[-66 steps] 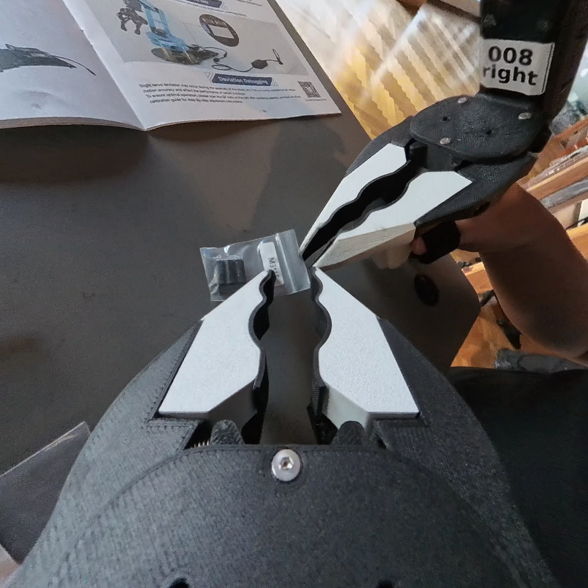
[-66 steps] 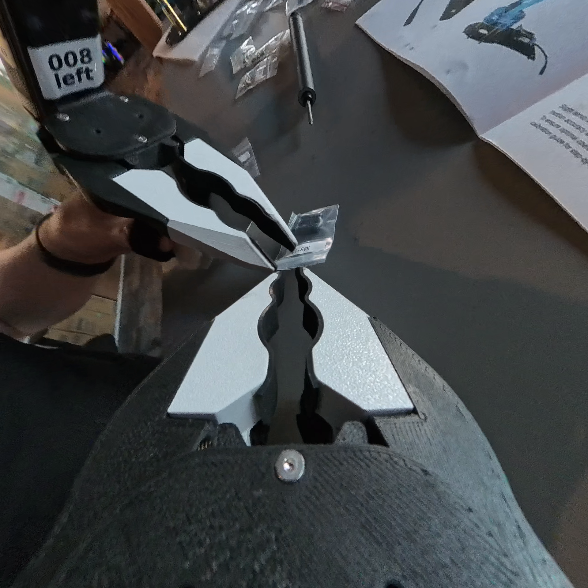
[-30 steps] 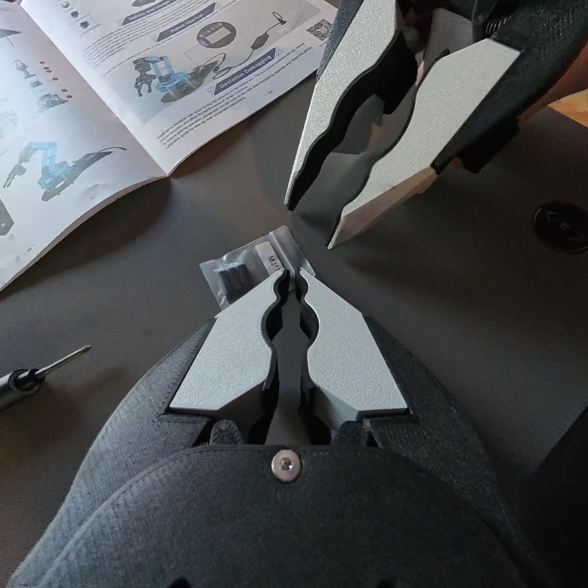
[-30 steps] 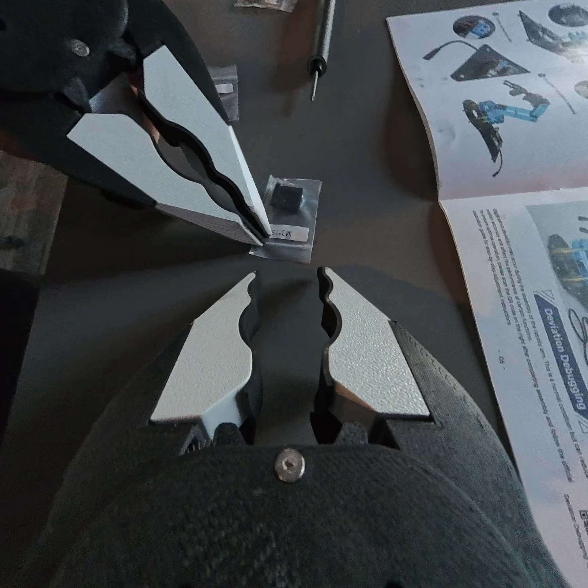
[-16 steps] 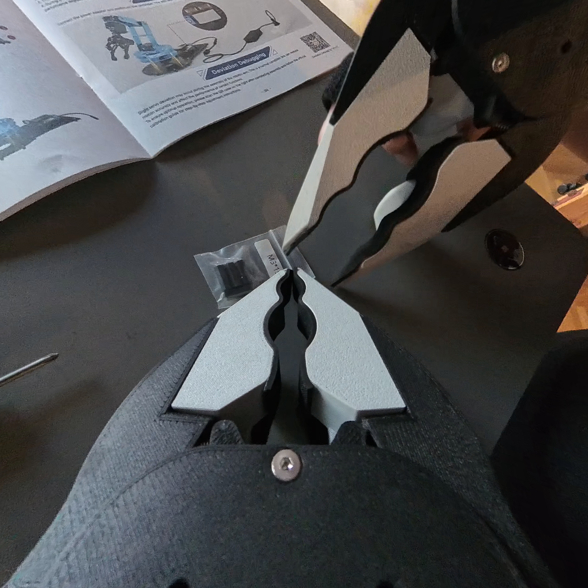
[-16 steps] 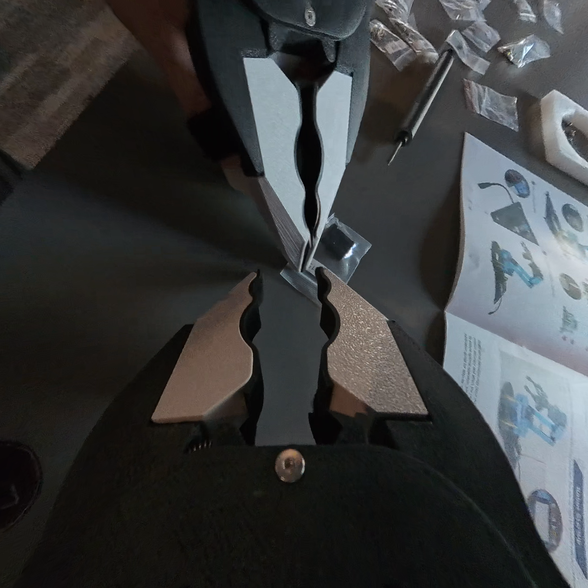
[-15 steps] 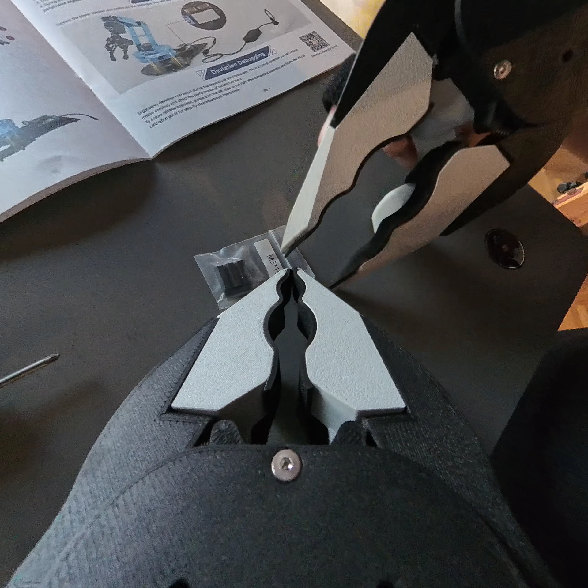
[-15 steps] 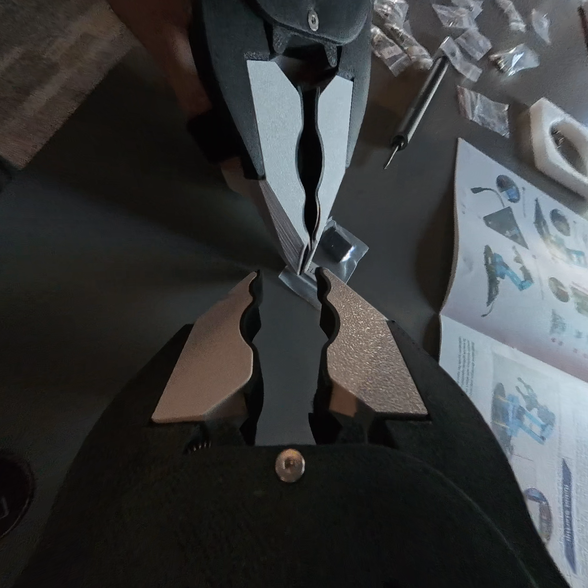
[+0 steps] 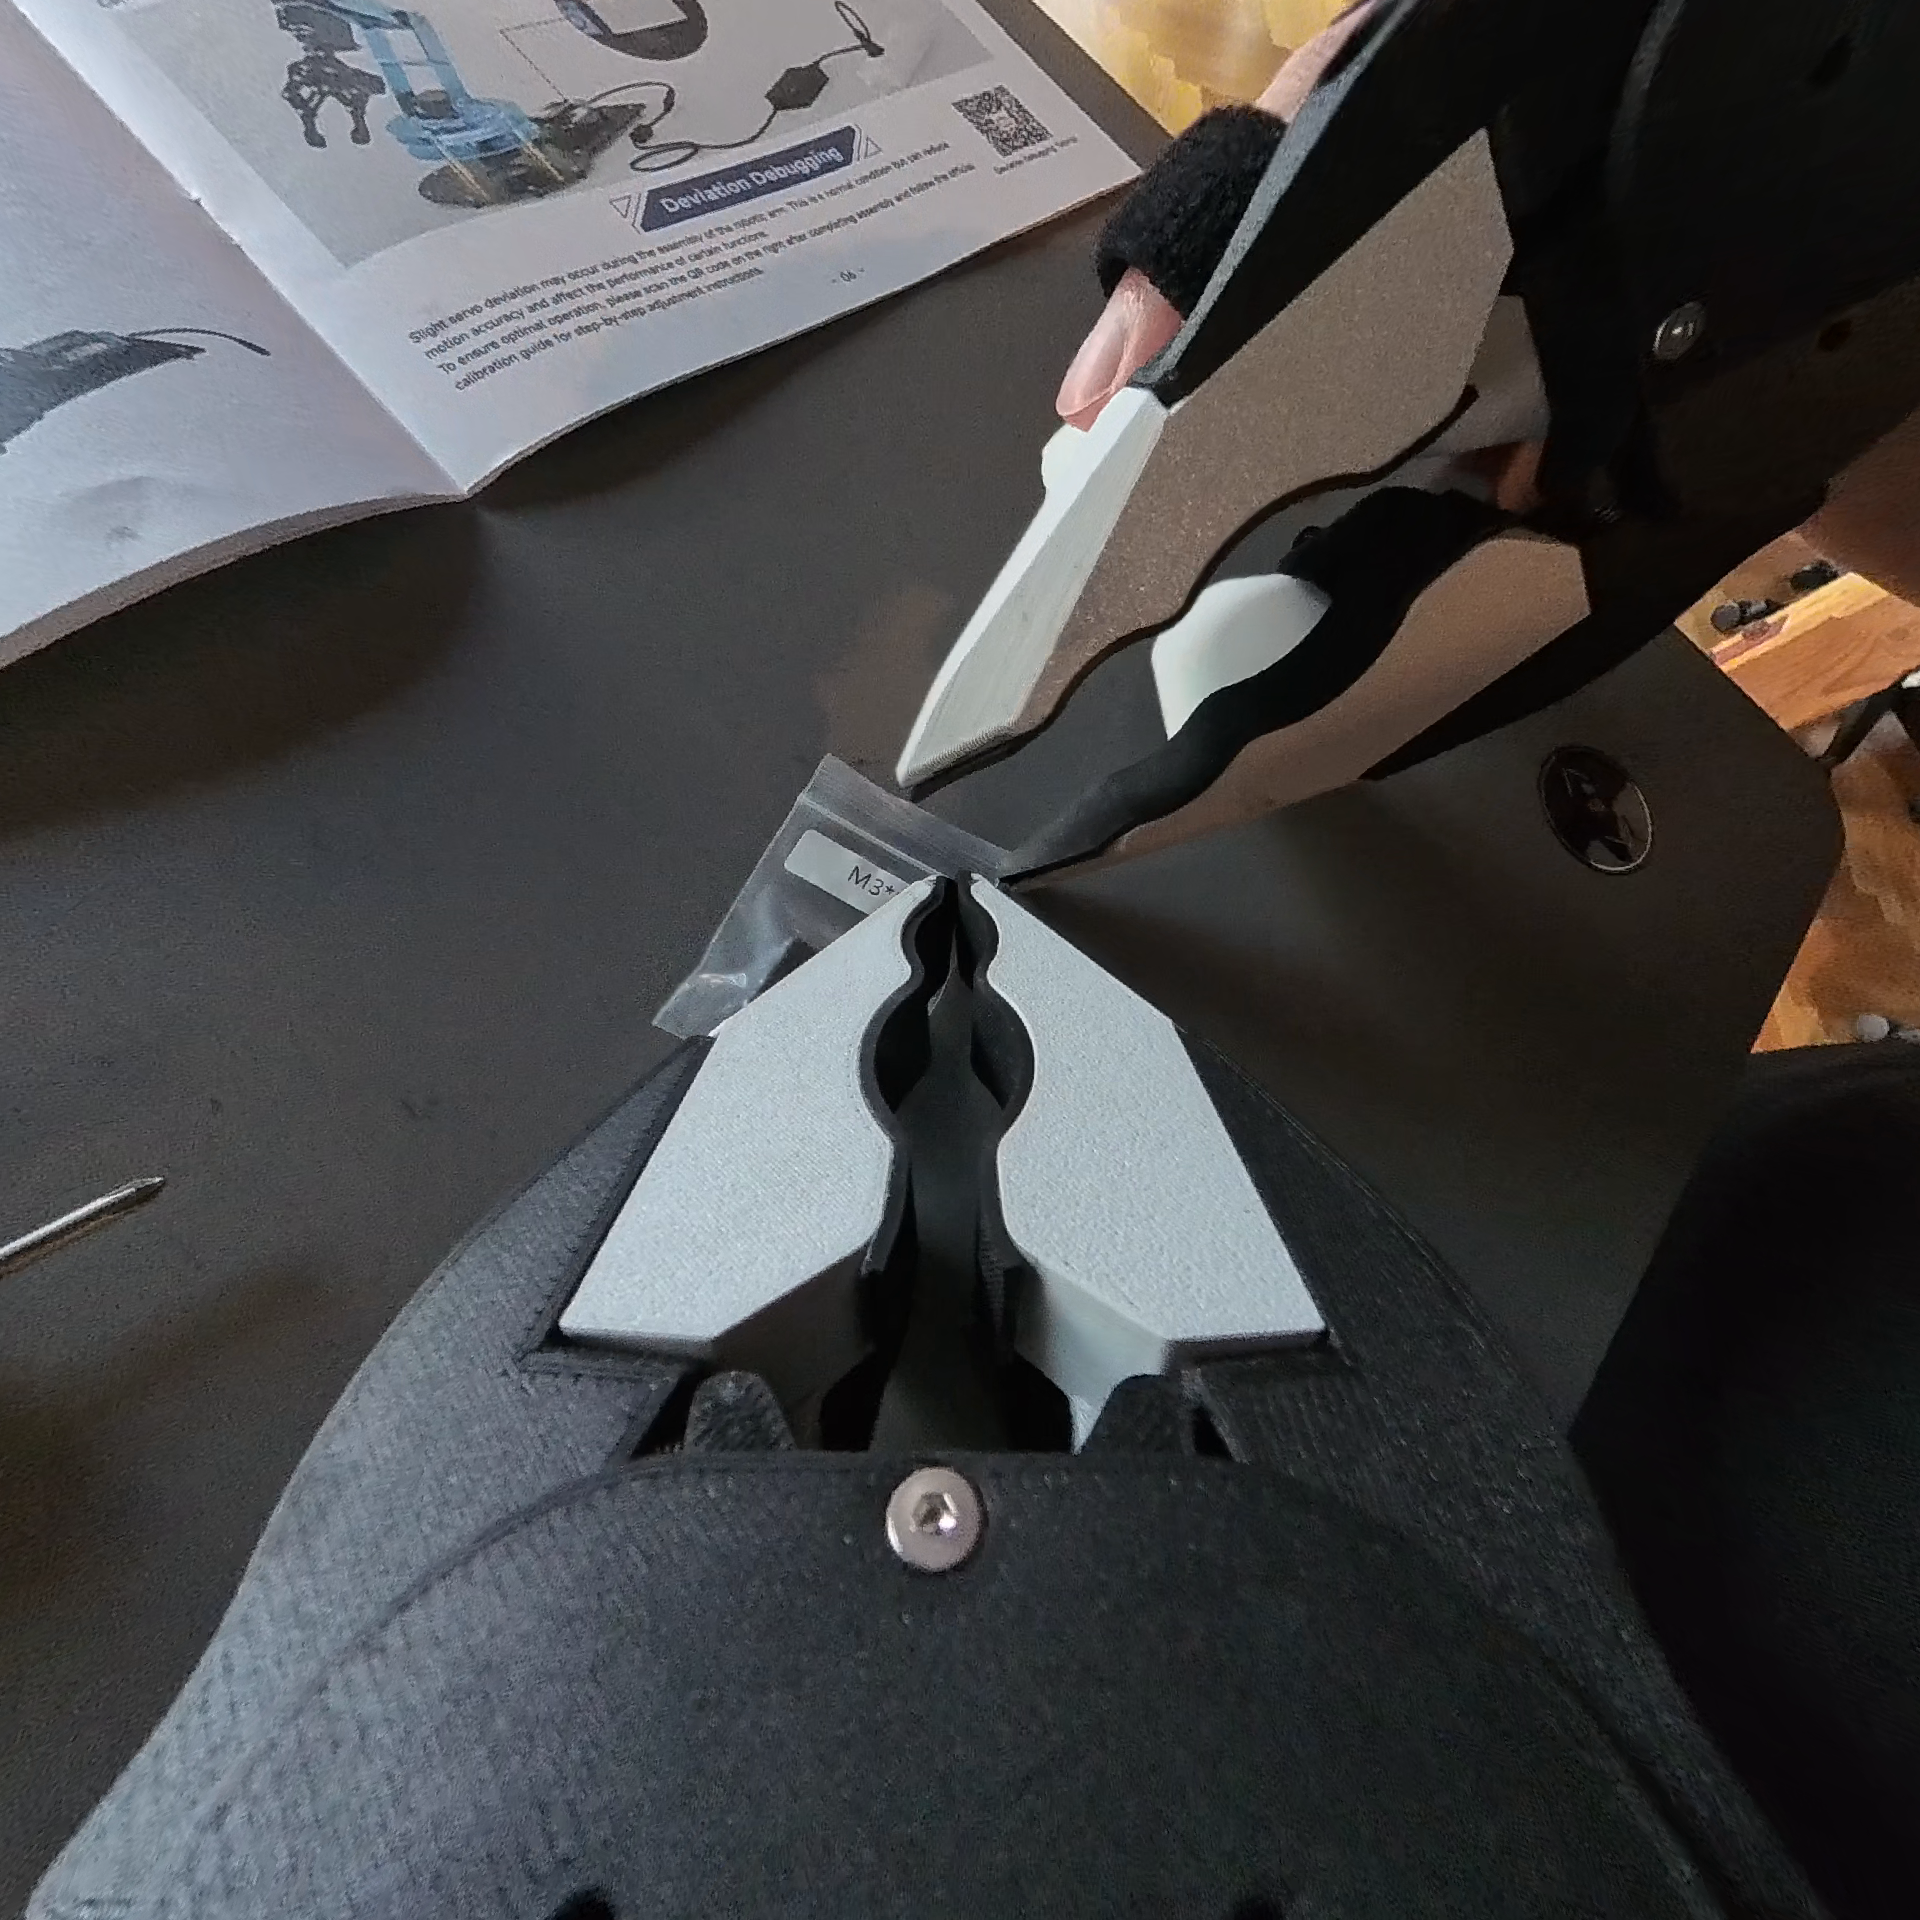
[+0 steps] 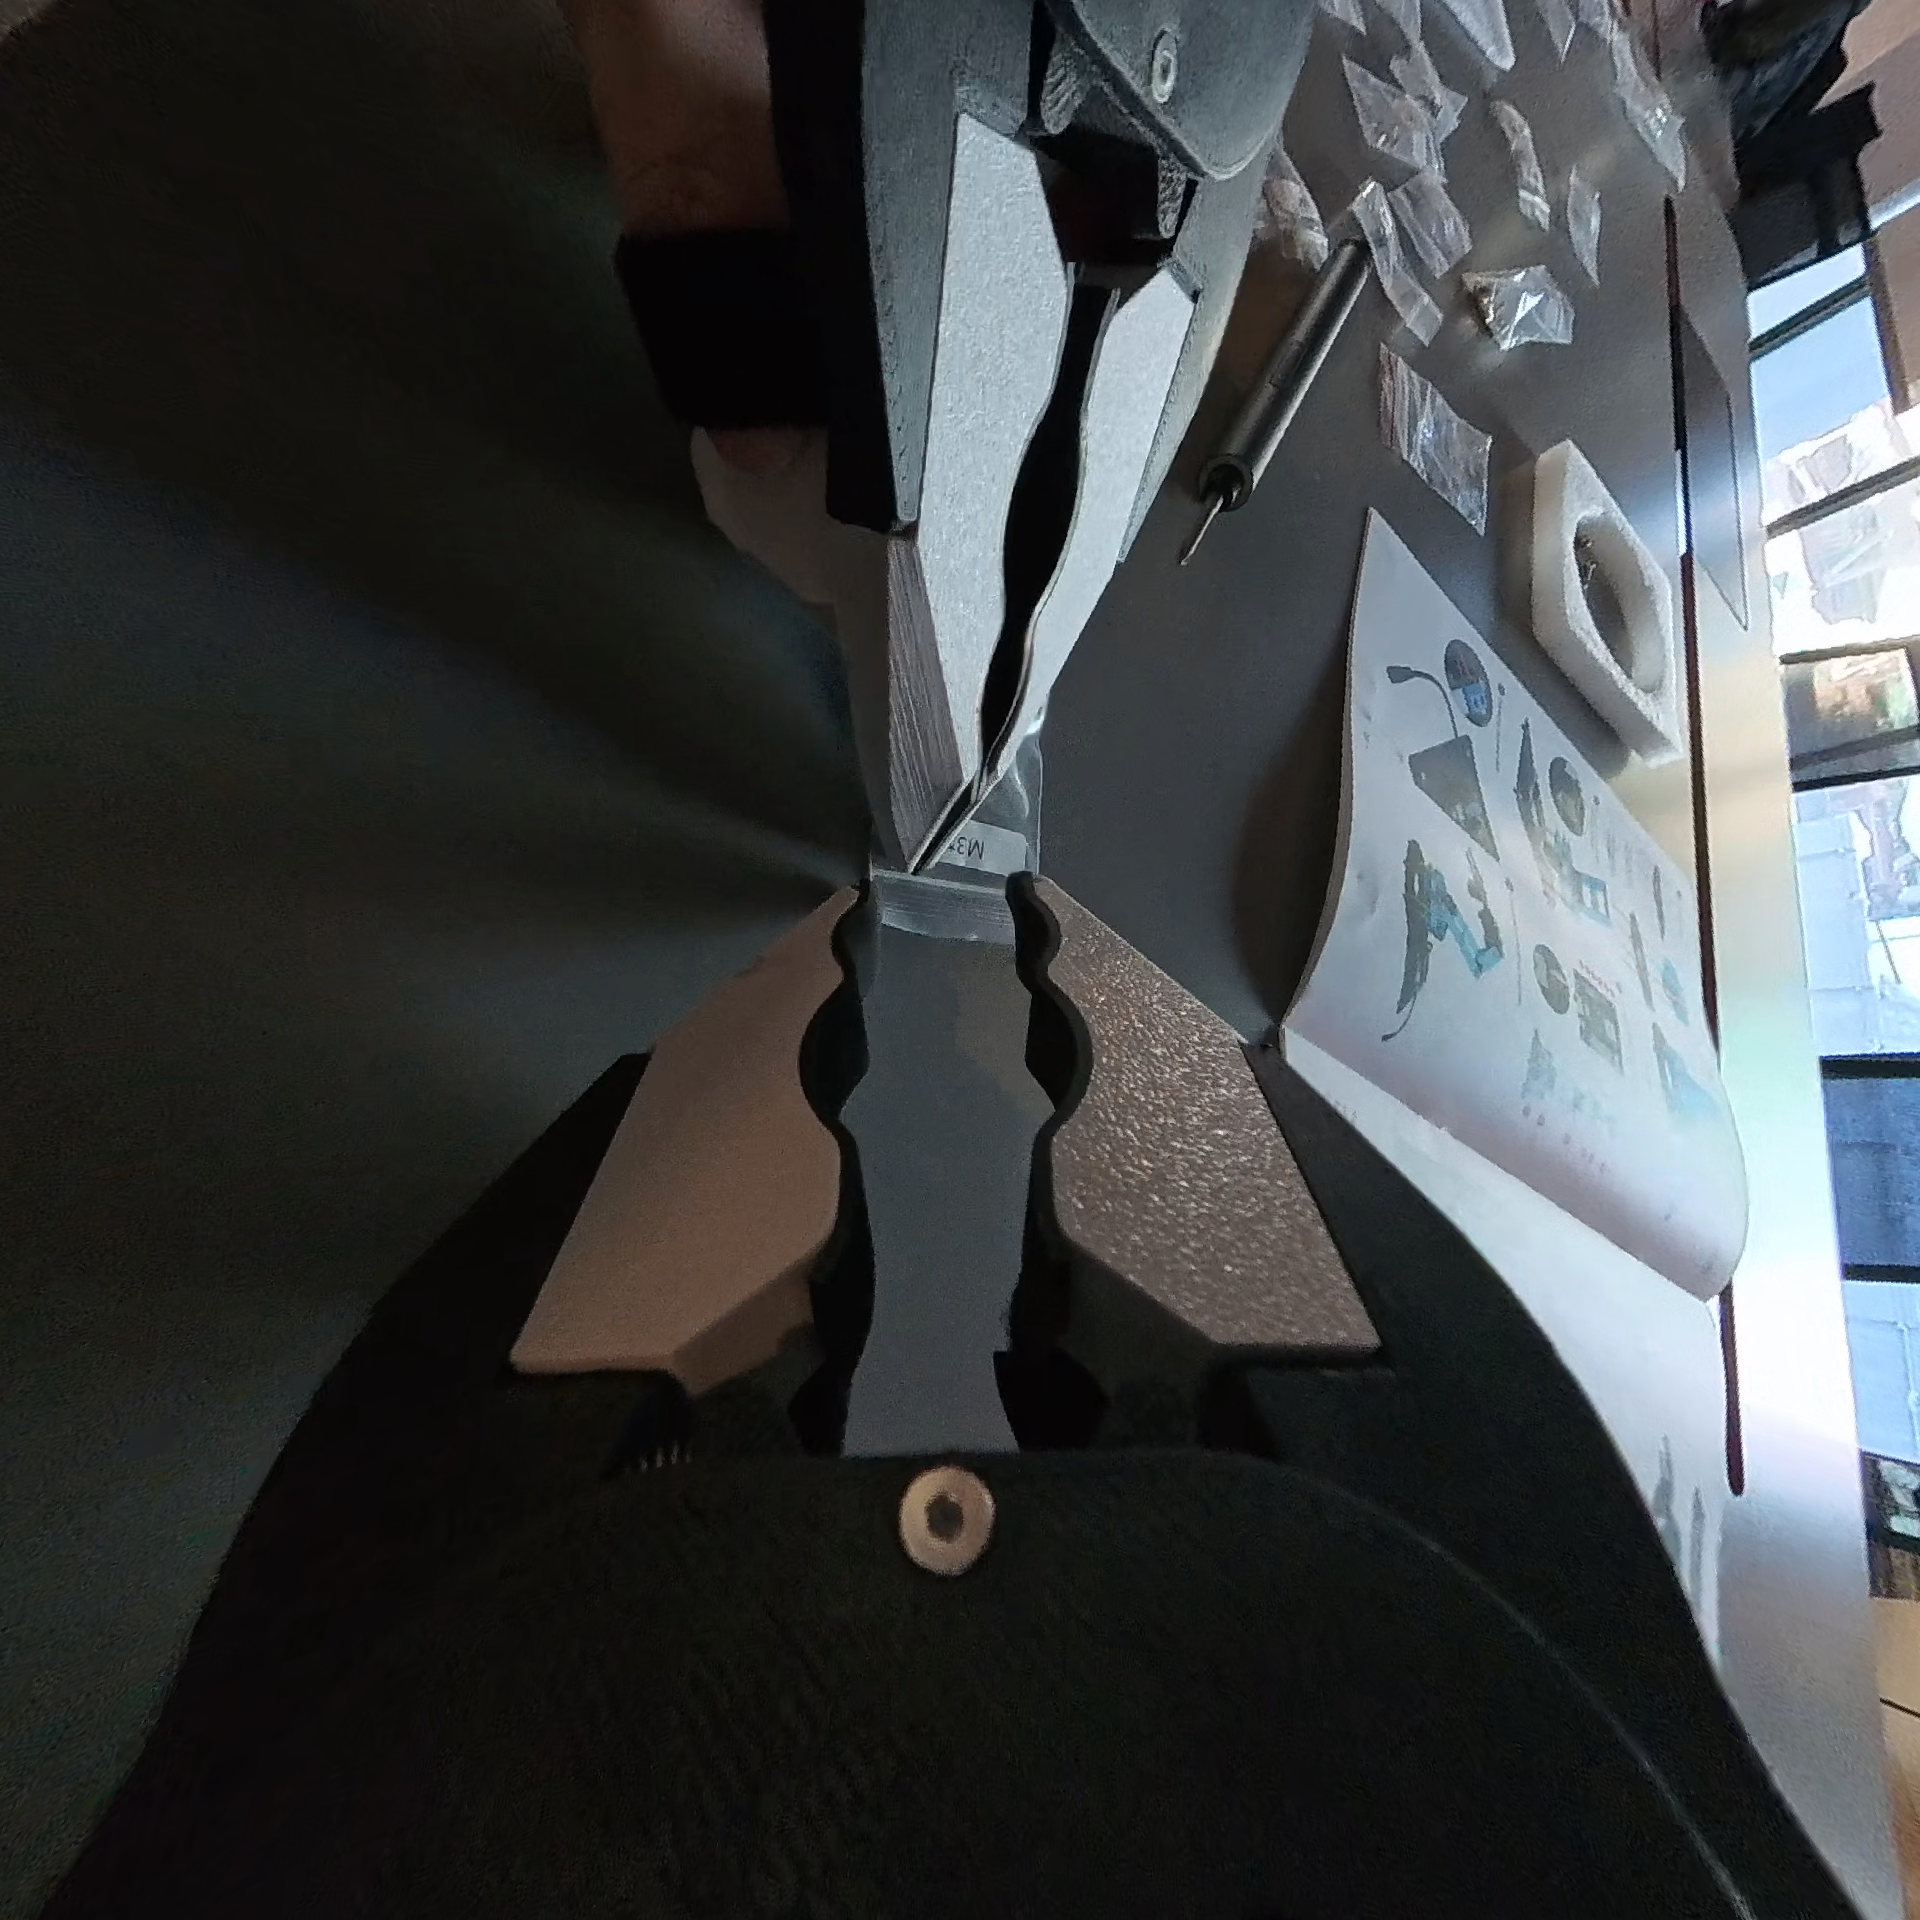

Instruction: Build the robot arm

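Note:
My left gripper [image 9: 956, 883] is shut on the corner of a small clear zip bag [image 9: 821, 894] with a white label. It holds the bag tilted up off the dark table [image 9: 312, 831]. My right gripper [image 10: 942, 894] is open, with its two fingertips on either side of the bag's top strip [image 10: 940, 912]. In the left wrist view the right gripper [image 9: 961, 816] comes in from the upper right, and its tips straddle the bag's upper edge. In the right wrist view the left gripper [image 10: 925, 847] reaches down from the top, pinching the bag [image 10: 1003, 821]. The bag's contents are hidden behind the left finger.
An open instruction booklet [image 9: 416, 260] lies at the back left of the table, also shown in the right wrist view [image 10: 1507, 987]. A screwdriver [image 10: 1278, 364], a white hexagonal part [image 10: 1600, 592] and several small clear bags [image 10: 1455, 229] lie beyond. A round black cap [image 9: 1595, 821] sits near the table's right edge. The tips of both grippers are at nearly the same place.
My right gripper has rolled and moved in until its open tips flank the bag's top strip. My left gripper stays shut on the bag and has tilted it up.

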Action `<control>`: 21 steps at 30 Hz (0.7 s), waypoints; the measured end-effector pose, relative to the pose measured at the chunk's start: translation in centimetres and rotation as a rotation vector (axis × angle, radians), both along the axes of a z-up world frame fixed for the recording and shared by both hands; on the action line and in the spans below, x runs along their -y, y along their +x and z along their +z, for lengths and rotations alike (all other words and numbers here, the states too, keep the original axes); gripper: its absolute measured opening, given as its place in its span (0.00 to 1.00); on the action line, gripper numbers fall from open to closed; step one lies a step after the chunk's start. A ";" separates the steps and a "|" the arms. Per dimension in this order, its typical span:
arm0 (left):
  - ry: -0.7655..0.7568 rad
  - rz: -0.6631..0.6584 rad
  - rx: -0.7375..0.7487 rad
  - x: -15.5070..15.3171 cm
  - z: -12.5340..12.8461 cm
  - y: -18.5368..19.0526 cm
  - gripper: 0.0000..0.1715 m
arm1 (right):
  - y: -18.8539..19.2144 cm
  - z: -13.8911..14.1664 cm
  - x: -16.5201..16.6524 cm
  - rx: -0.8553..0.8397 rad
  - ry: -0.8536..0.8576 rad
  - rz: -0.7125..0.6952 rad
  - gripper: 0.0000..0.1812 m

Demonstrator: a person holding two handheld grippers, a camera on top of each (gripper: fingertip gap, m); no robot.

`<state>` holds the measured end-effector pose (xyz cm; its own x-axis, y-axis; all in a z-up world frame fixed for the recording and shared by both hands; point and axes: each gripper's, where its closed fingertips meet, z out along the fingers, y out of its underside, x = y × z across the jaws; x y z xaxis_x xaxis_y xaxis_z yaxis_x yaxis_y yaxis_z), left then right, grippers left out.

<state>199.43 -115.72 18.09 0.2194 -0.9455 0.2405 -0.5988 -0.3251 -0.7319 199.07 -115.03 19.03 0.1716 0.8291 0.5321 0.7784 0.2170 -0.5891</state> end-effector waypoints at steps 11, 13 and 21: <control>0.129 0.067 0.028 -0.5 1.5 -0.3 0.14 | 1.0 -0.7 0.3 -0.219 -0.374 -0.142 0.14; 0.202 0.092 -0.020 -0.8 1.7 -1.1 0.23 | 1.0 -0.7 0.1 -0.230 -0.377 -0.156 0.14; 0.223 0.059 -0.101 -0.9 -0.1 -2.6 0.28 | 0.9 -0.1 -0.6 -0.095 -0.096 -0.053 0.14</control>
